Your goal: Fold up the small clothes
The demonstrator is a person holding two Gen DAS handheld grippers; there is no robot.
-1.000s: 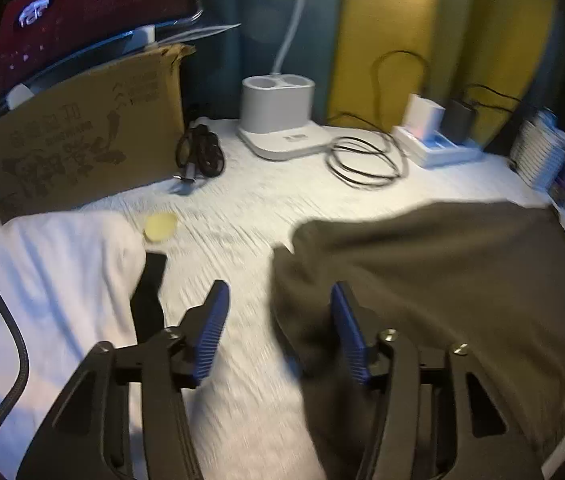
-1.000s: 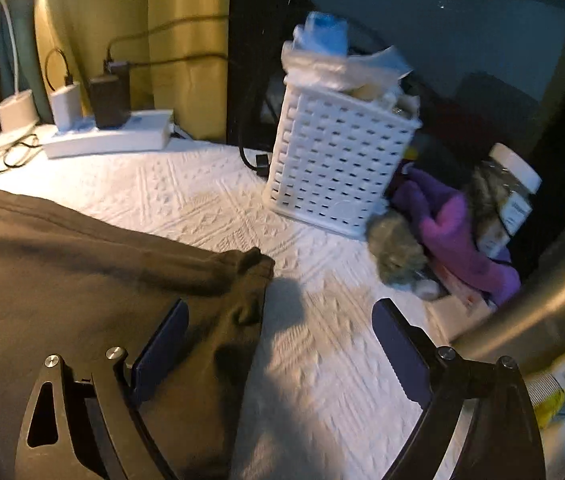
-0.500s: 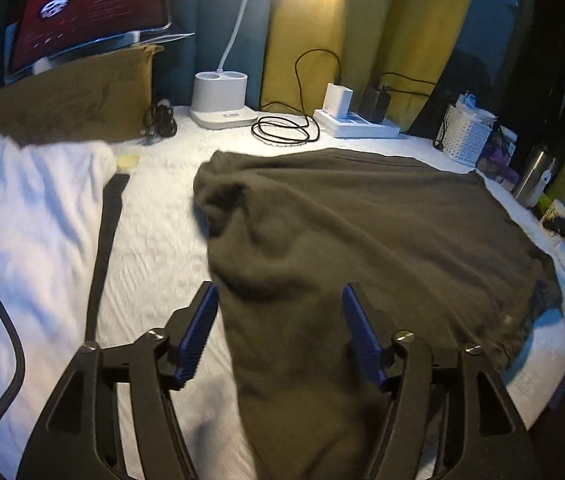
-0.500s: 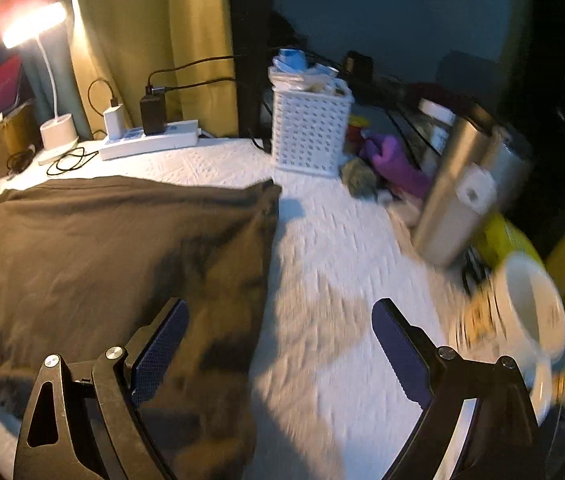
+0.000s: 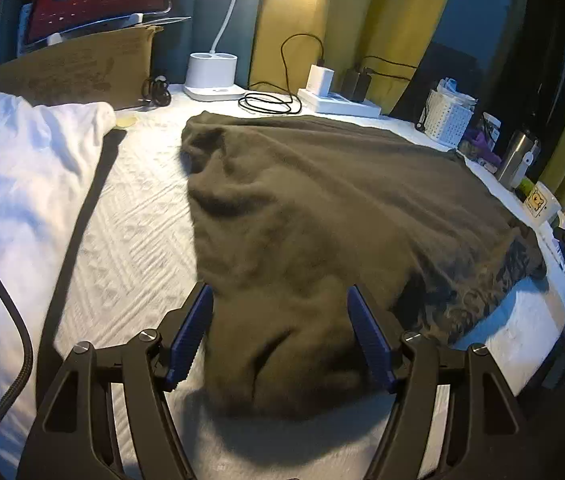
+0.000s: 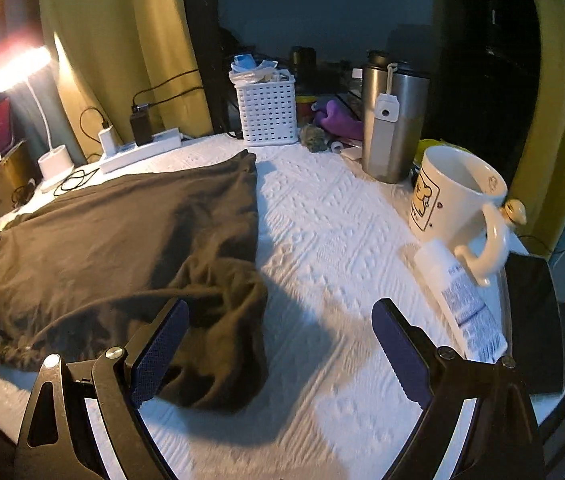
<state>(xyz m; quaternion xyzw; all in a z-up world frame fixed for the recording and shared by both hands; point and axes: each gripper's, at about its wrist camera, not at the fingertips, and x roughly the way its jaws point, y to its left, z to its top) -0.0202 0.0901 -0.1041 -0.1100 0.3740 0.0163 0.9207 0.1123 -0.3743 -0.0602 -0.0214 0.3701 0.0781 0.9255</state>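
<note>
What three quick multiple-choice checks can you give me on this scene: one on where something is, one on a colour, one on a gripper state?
1. Where does the mug stand?
A. right of the garment
B. on the garment
C. inside the basket

2. What colour is the garment?
A. white
B. dark olive-brown
C. red

3. How is the right gripper?
A. shut on the garment
B. shut on the mug
C. open, holding nothing

Answers:
1. A, the mug sits on the white cloth to the garment's right, near the steel tumbler.
2. B, it reads dark olive-brown in both views.
3. C, its pads stand wide apart with only the garment's edge between them.
</note>
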